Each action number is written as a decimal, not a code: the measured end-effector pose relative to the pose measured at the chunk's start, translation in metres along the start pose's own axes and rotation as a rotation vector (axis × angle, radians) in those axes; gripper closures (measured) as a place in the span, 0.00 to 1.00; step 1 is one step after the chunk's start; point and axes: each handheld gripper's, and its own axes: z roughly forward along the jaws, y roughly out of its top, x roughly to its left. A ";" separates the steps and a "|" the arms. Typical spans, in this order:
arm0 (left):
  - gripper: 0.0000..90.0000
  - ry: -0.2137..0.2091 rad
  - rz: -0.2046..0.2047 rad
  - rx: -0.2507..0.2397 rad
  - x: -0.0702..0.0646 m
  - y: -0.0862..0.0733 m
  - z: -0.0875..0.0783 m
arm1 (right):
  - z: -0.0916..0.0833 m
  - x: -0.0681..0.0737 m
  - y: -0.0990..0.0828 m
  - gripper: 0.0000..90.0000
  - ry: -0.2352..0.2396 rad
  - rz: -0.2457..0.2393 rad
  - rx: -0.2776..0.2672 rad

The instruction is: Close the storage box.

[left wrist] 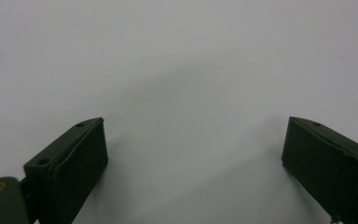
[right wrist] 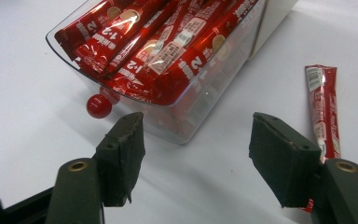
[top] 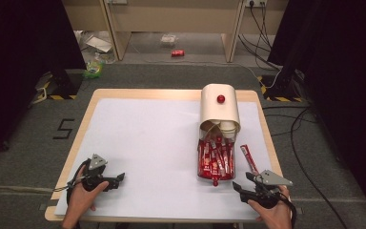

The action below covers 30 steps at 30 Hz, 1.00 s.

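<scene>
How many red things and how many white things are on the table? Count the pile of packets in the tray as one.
Red: 4 (packet pile, loose packet, tray knob, lid knob)
White: 2 (lid, cups)
Total: 6

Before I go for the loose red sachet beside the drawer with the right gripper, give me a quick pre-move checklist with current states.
1. Right gripper open, nothing between the jaws: ok.
2. Loose red stick sachet lying flat on the white table mat, apart from the drawer: ok.
3. Clear plastic drawer with red knob pulled out, full of sachets: ok.
4. Left gripper open over bare mat, out of the way: ok.
5. Sachet's near end clear of the right jaw: cannot tell.
</scene>
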 end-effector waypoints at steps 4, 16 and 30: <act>0.07 0.001 0.001 -0.001 0.000 0.000 0.000 | 0.003 0.003 0.001 0.40 -0.002 -0.008 -0.001; 0.06 0.000 0.000 -0.001 0.000 0.000 0.000 | 0.016 0.012 0.002 0.39 -0.001 -0.044 0.007; 0.07 0.001 0.001 -0.001 0.000 0.000 0.000 | 0.025 0.017 0.003 0.39 -0.007 -0.079 0.026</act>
